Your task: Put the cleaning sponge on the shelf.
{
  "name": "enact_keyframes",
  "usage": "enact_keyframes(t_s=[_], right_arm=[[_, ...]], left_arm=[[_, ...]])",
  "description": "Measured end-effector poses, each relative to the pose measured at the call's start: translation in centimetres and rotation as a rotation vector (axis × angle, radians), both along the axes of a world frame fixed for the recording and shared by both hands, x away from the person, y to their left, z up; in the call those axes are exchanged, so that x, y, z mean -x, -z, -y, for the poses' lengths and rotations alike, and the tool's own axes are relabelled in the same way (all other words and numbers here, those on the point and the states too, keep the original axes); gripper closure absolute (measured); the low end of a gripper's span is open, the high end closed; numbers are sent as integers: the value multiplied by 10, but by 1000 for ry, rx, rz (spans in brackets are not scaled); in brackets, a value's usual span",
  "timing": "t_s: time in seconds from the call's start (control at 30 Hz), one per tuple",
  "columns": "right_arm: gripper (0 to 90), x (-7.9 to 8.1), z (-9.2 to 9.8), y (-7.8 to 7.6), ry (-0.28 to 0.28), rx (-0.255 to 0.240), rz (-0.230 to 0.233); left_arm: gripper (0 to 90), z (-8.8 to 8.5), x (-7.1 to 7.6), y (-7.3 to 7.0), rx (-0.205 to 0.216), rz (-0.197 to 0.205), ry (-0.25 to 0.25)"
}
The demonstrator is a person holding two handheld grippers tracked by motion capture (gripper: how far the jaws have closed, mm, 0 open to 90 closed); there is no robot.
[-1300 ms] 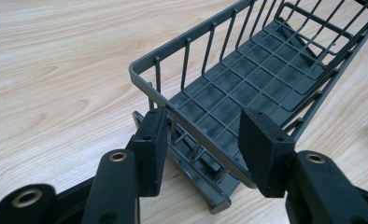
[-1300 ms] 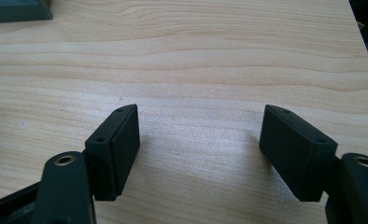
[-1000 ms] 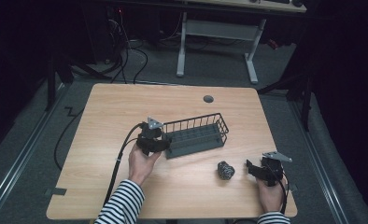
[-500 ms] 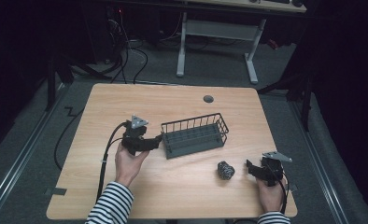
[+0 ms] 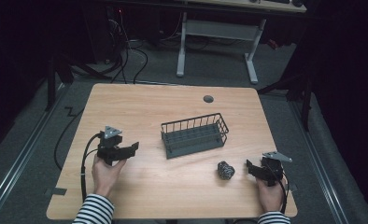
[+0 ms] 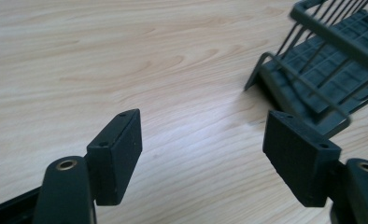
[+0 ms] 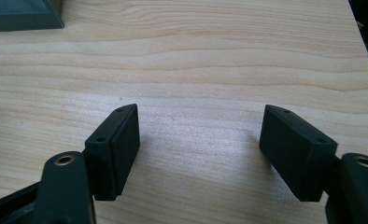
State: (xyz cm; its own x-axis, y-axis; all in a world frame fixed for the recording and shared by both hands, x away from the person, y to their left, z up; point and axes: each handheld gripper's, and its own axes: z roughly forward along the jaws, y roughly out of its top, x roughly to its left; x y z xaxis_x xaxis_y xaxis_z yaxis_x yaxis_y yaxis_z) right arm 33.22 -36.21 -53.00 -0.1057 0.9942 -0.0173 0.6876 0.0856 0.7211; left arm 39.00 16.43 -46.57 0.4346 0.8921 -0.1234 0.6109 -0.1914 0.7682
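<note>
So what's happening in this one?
A person at a wooden table holds a gripper in each hand. The left gripper has just let go of the wire basket and drawn back to the left; its jaws have just been opening, with nothing between them. The basket sits mid-table. The right gripper rests open near the right edge, beside a small dark ball, not touching it.
</note>
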Motion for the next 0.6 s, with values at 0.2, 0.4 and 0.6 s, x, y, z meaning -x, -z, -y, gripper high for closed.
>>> enact_keyframes(t_s=[0.2, 0.4, 0.6], right_arm=[[290, 0, 0, 0, -1, 0, 0], [292, 0, 0, 0, -2, -1, 0], [292, 0, 0, 0, -2, -2, 0]], left_arm=[[285, -20, 6, 13, 0, -14, -44], [286, -35, 12, 27, -17, -17, -94], [287, -41, 15, 42, -47, -24, -116]])
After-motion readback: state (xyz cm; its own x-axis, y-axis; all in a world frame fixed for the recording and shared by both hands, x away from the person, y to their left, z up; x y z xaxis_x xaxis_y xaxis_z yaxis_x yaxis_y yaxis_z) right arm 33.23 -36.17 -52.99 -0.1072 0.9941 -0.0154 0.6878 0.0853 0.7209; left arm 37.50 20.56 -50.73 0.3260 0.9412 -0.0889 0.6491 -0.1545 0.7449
